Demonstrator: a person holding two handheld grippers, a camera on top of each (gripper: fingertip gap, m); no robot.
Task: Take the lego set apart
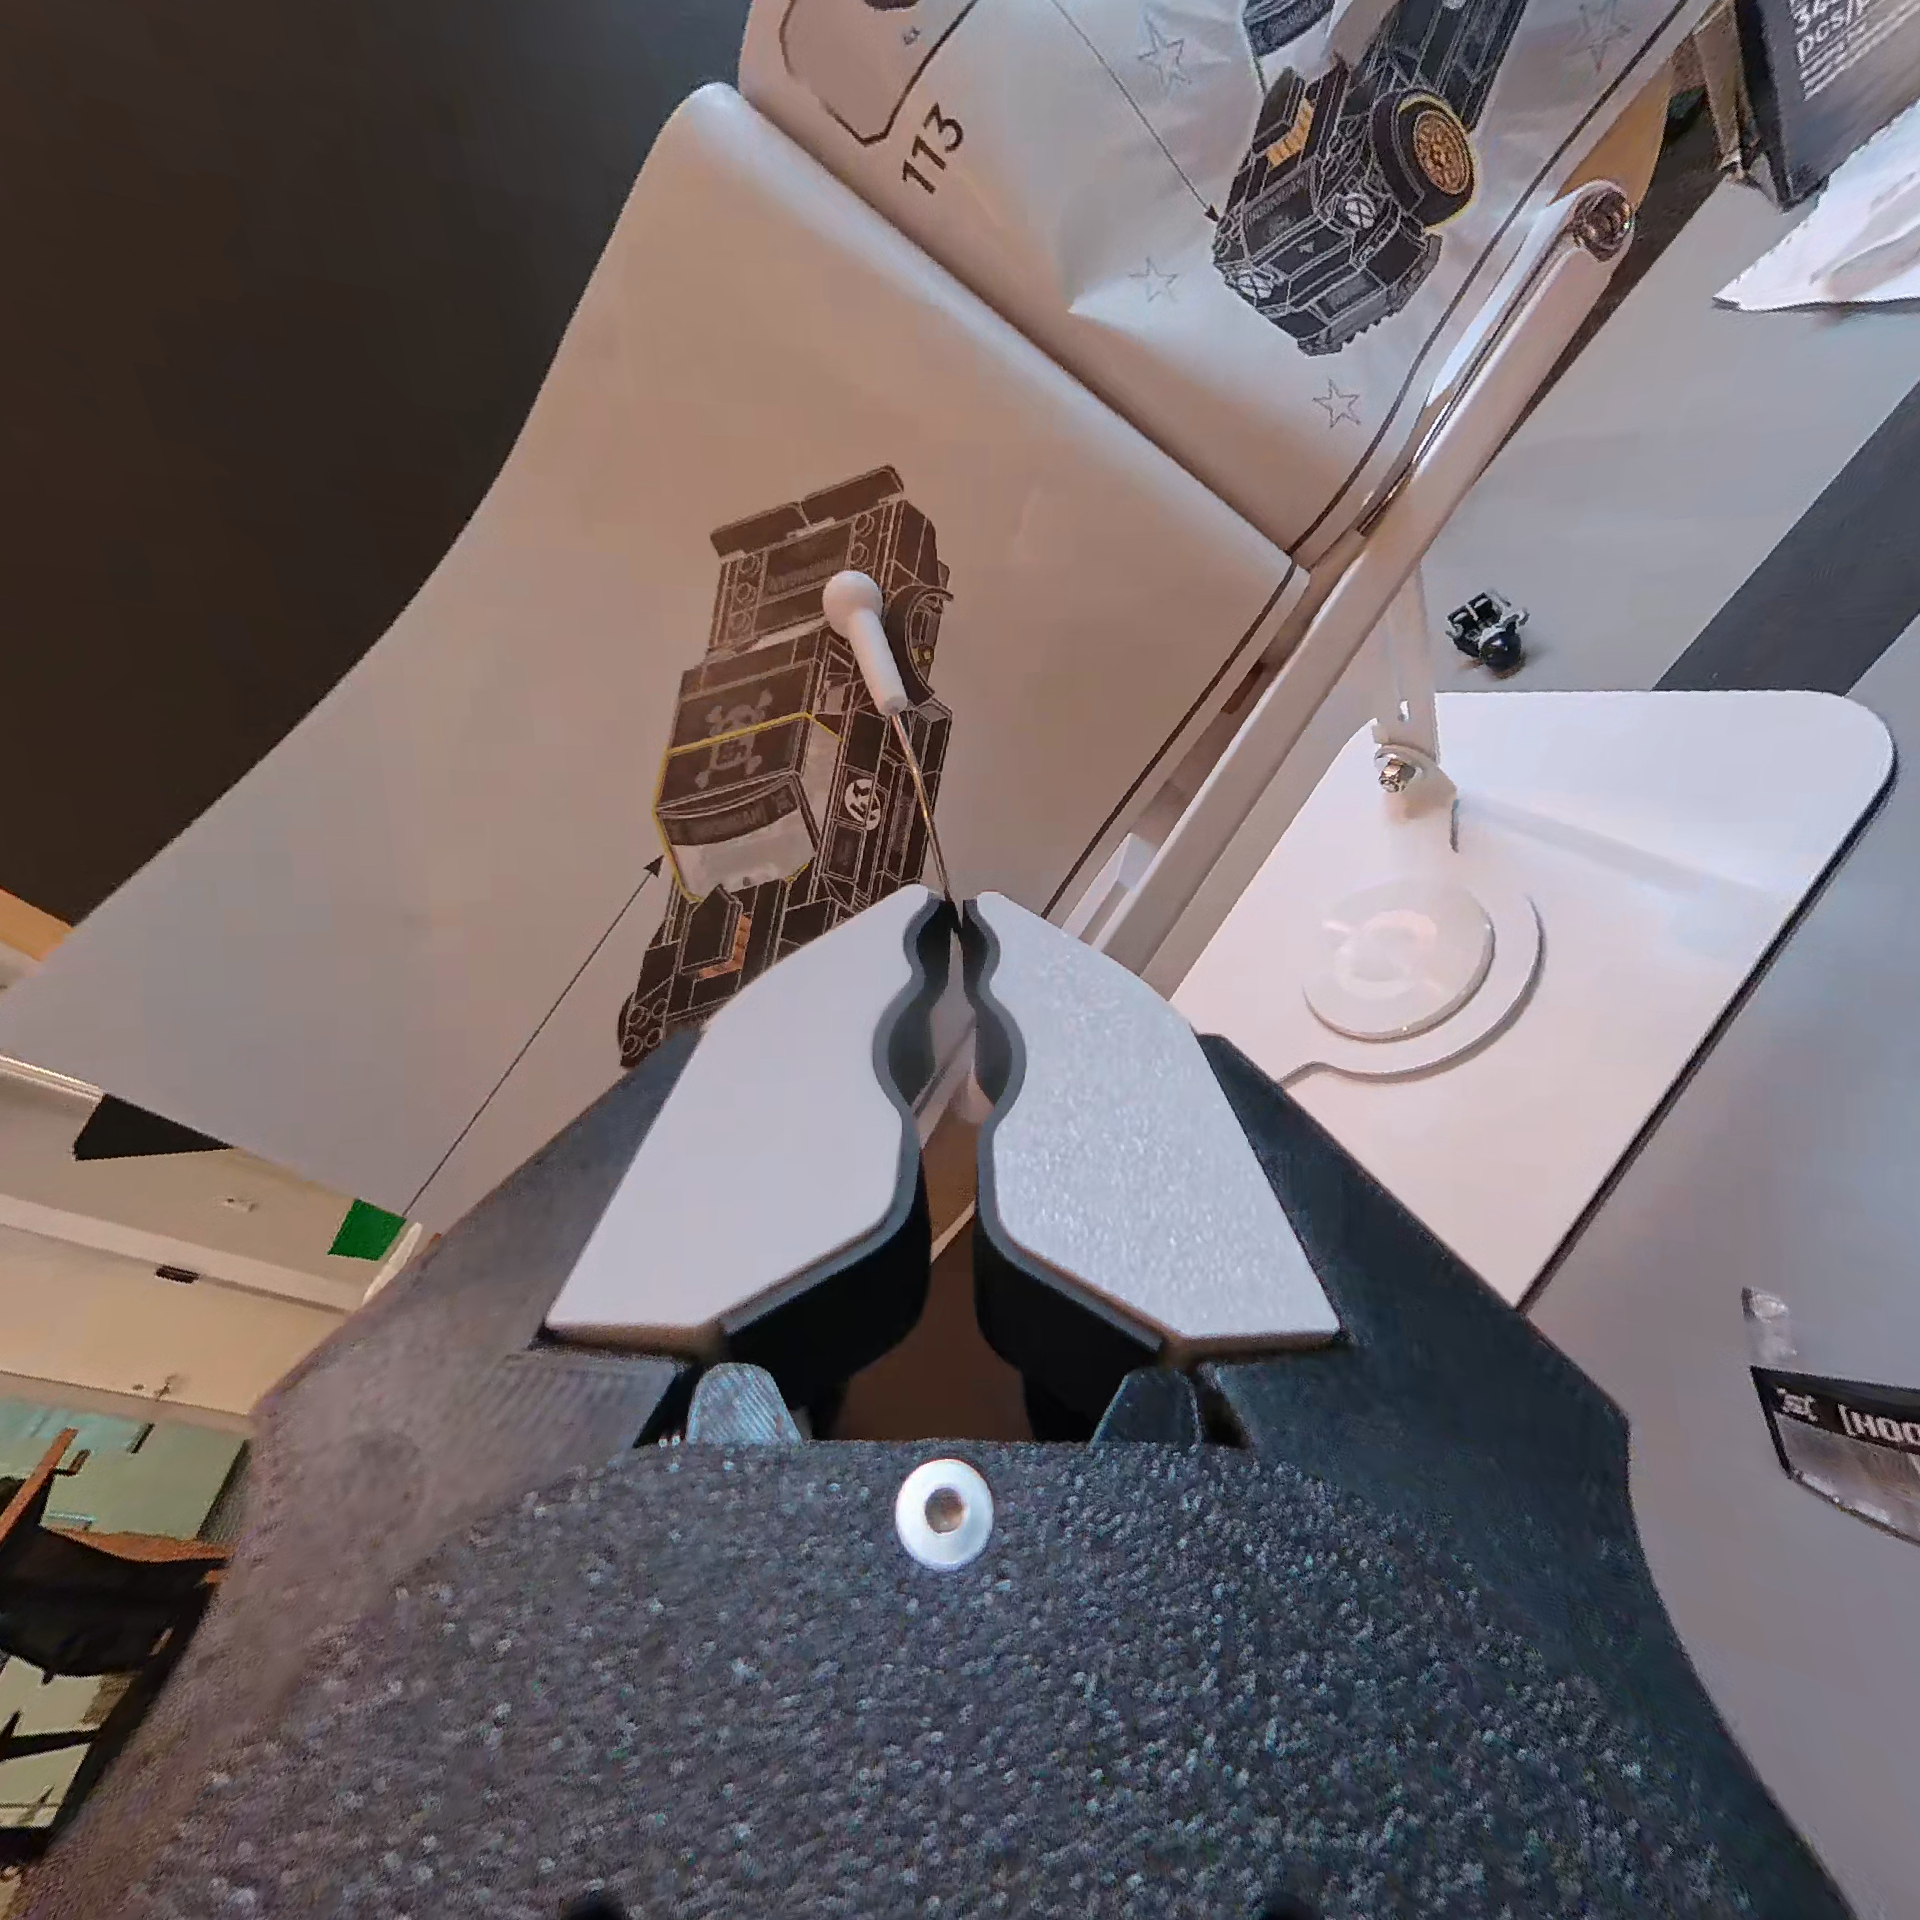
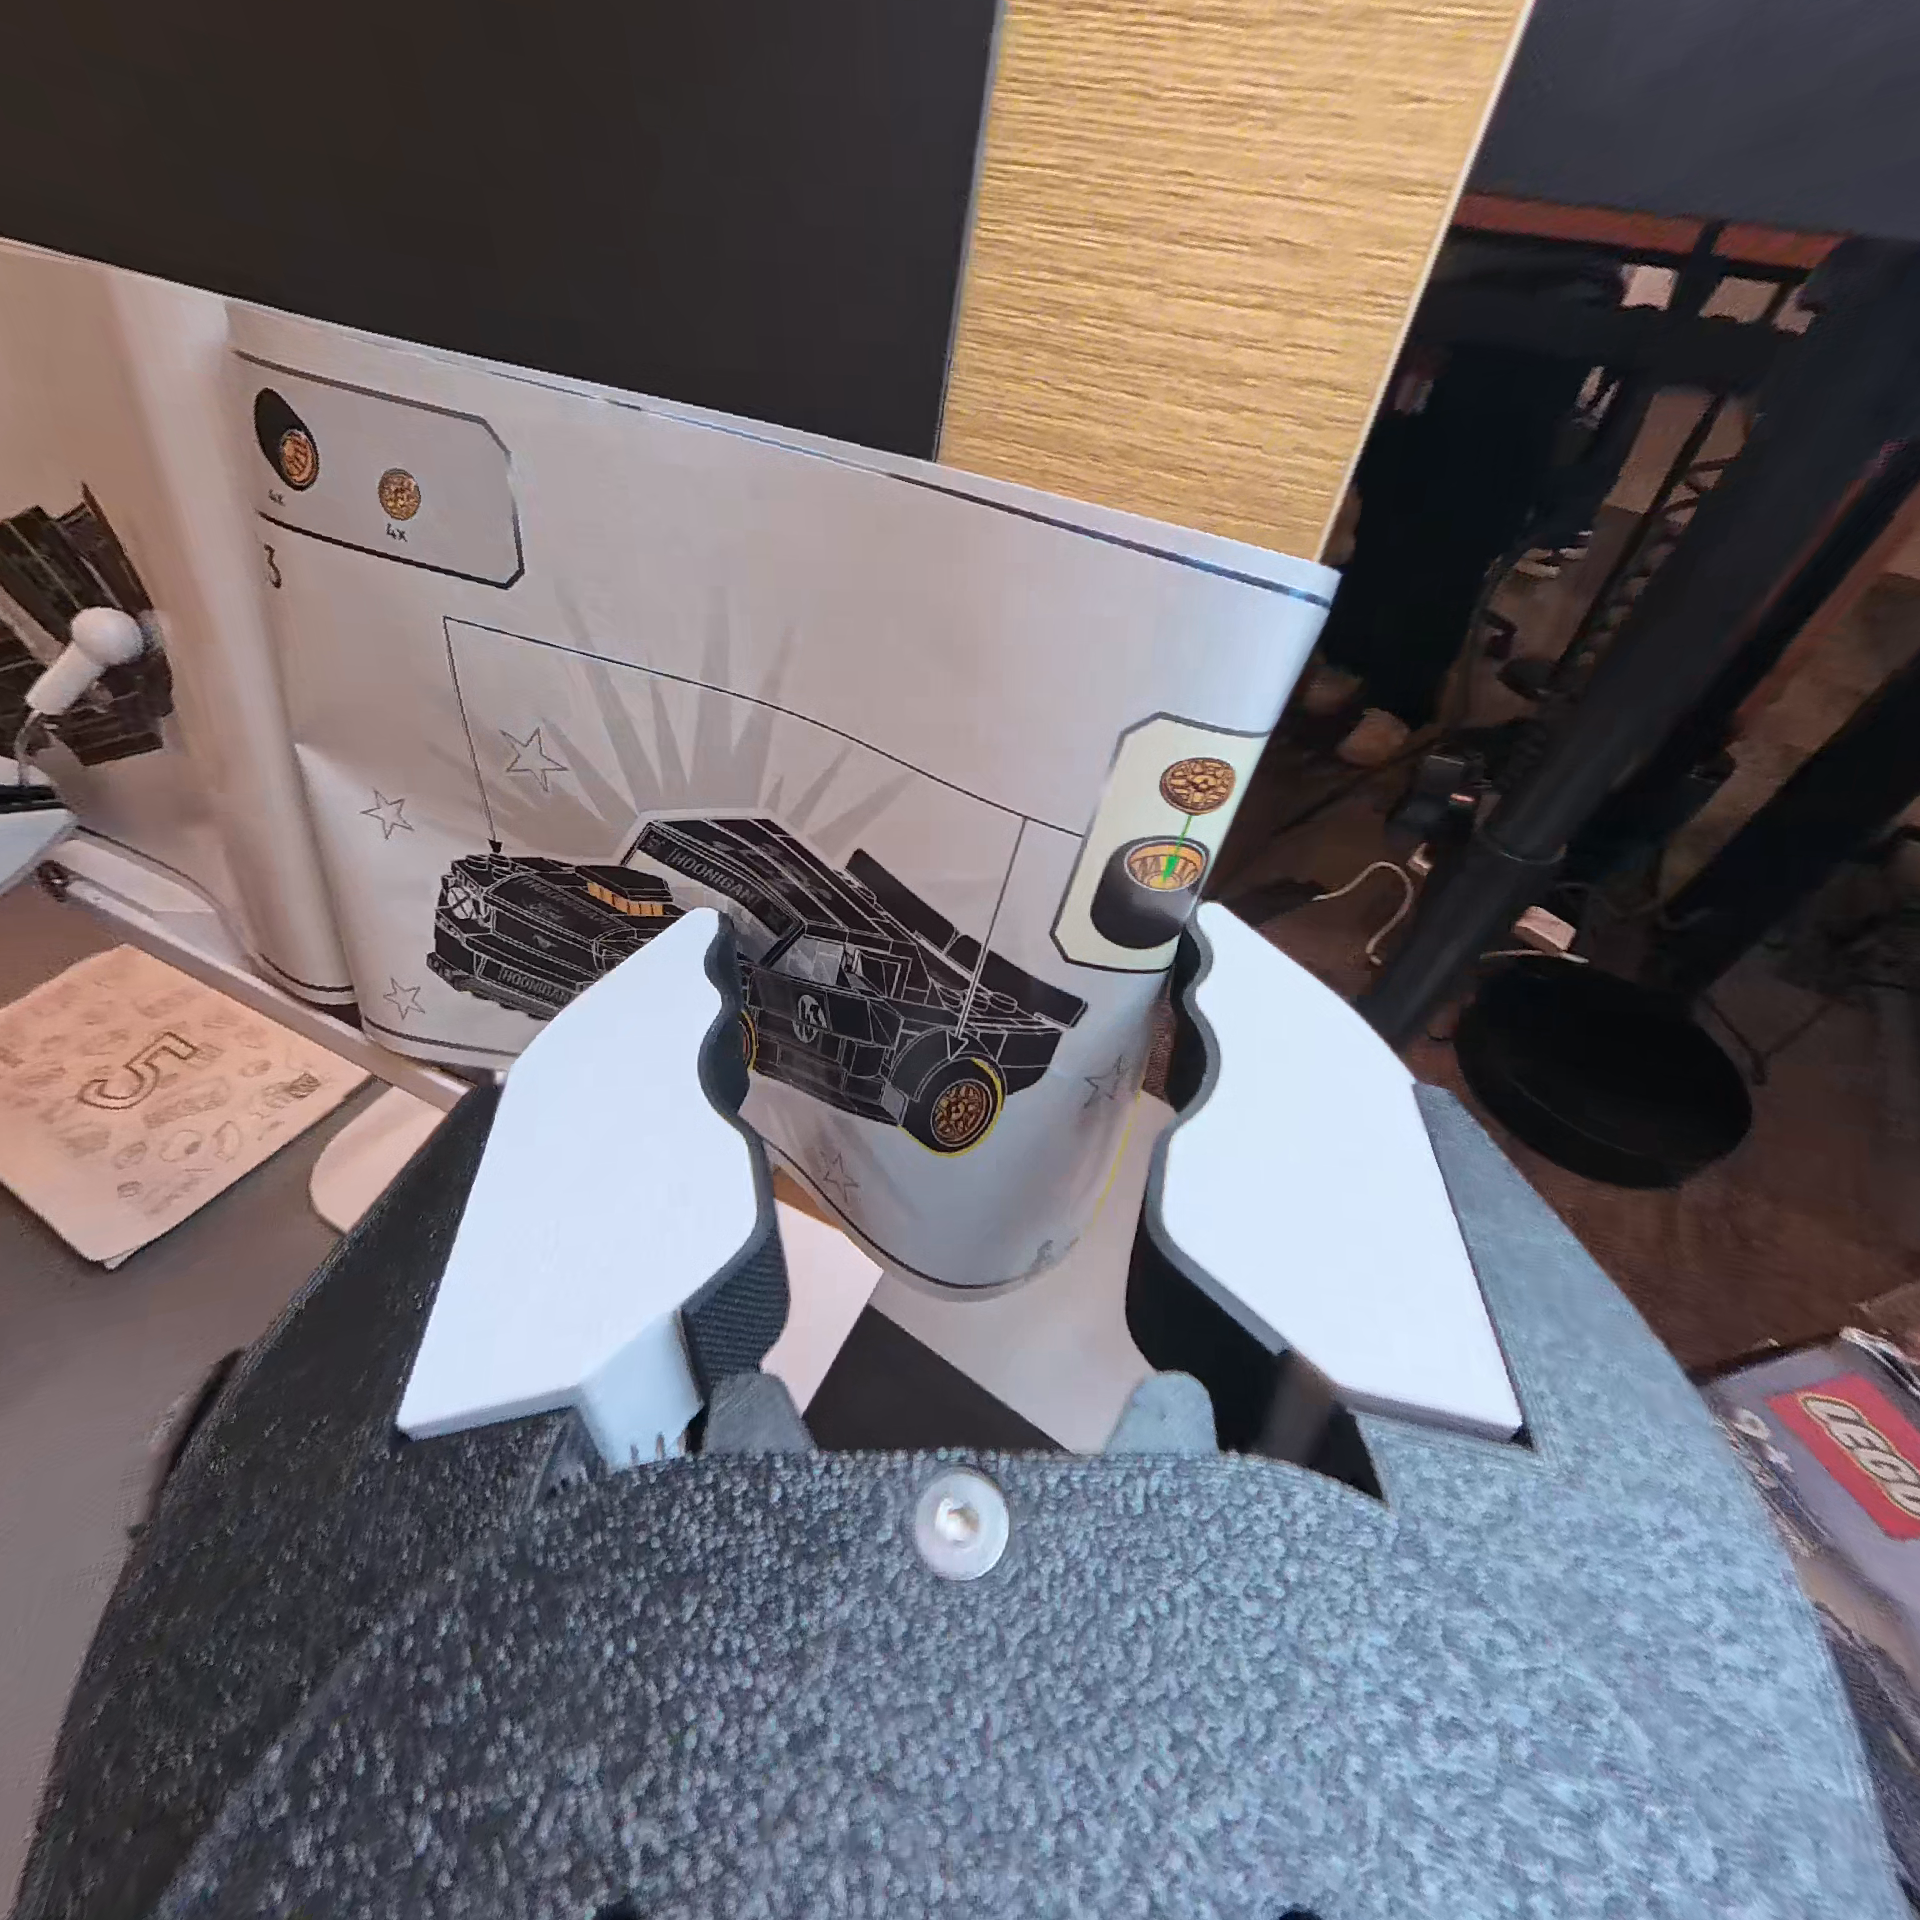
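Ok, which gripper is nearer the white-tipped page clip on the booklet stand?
Left. The left gripper is shut on the wire of the white-tipped page clip. The right gripper hangs open before the booklet's right-hand page, the clip well off to its left.

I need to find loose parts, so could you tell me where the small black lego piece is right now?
In the left wrist view, the small black lego piece lies on the grey table, upper right, beside the white stand's slanted arm.
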